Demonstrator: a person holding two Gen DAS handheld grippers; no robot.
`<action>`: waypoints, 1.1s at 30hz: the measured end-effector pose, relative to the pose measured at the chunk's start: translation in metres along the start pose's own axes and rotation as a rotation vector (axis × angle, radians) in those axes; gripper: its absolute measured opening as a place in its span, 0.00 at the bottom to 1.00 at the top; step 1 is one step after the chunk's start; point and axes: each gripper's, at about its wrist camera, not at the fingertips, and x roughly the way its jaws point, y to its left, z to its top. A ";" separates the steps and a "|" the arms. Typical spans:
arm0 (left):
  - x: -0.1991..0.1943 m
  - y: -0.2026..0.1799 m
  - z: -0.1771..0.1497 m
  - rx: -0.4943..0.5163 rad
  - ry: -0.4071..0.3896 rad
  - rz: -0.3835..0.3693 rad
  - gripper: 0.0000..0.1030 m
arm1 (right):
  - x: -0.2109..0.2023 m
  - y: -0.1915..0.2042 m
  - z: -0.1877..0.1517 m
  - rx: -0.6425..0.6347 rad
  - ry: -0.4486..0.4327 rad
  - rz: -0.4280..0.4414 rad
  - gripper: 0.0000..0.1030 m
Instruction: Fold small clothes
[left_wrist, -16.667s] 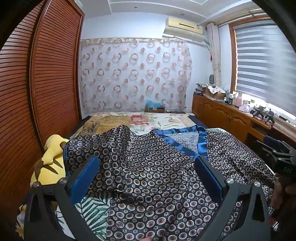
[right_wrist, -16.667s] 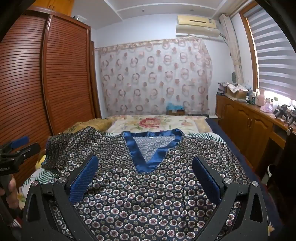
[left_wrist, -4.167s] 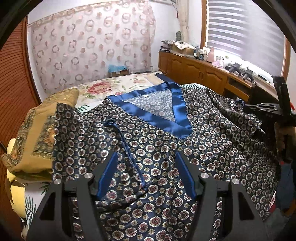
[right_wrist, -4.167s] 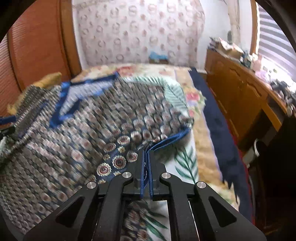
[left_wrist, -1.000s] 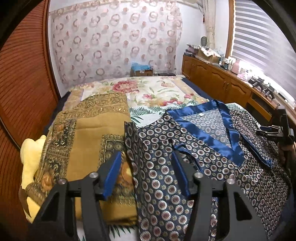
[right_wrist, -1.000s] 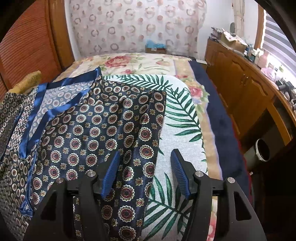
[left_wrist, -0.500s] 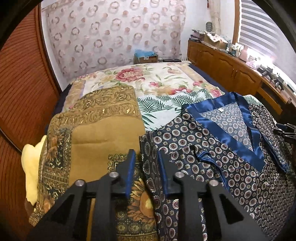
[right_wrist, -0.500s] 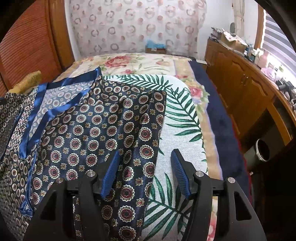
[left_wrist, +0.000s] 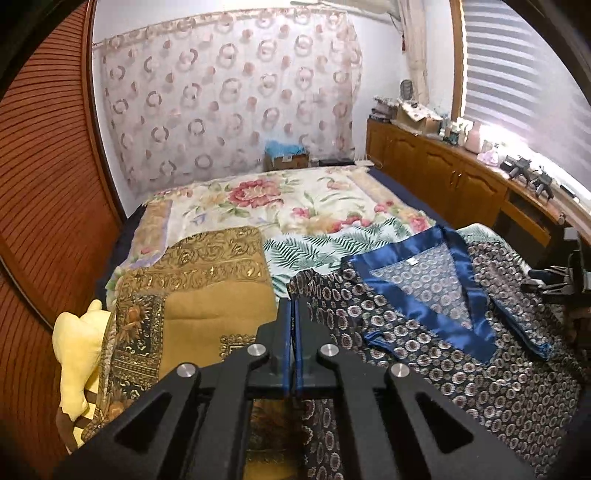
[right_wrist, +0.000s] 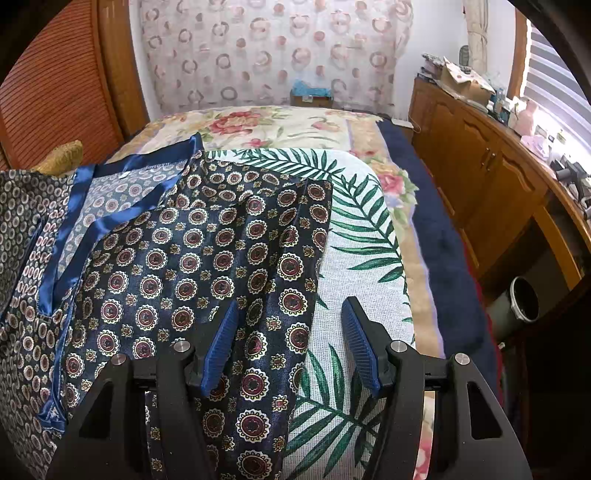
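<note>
A navy patterned satin top with a blue V-neck band lies flat on the palm-leaf sheet of the bed. Its right side is folded in over the body. My left gripper is shut on the top's left edge, at the shoulder beside the gold blanket. My right gripper is open and empty; it hovers over the folded right edge, its left fingertip above the cloth and the other above the sheet. The right gripper also shows at the far right of the left wrist view.
A folded gold blanket lies left of the top, with a yellow plush toy beside it. A wooden wardrobe stands left. A wooden counter and a grey bin stand right of the bed's edge.
My left gripper has closed from half open onto the top's left shoulder edge. The right gripper has stayed open and still.
</note>
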 end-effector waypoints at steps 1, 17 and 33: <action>-0.002 -0.001 0.000 0.002 -0.003 -0.001 0.00 | 0.000 0.001 0.000 -0.005 0.004 0.008 0.61; -0.031 -0.020 -0.003 0.016 -0.067 -0.045 0.00 | 0.014 0.010 0.019 -0.056 0.075 0.037 0.82; -0.045 -0.022 -0.009 0.001 -0.106 -0.049 0.00 | 0.031 0.002 0.052 -0.011 0.022 -0.055 0.01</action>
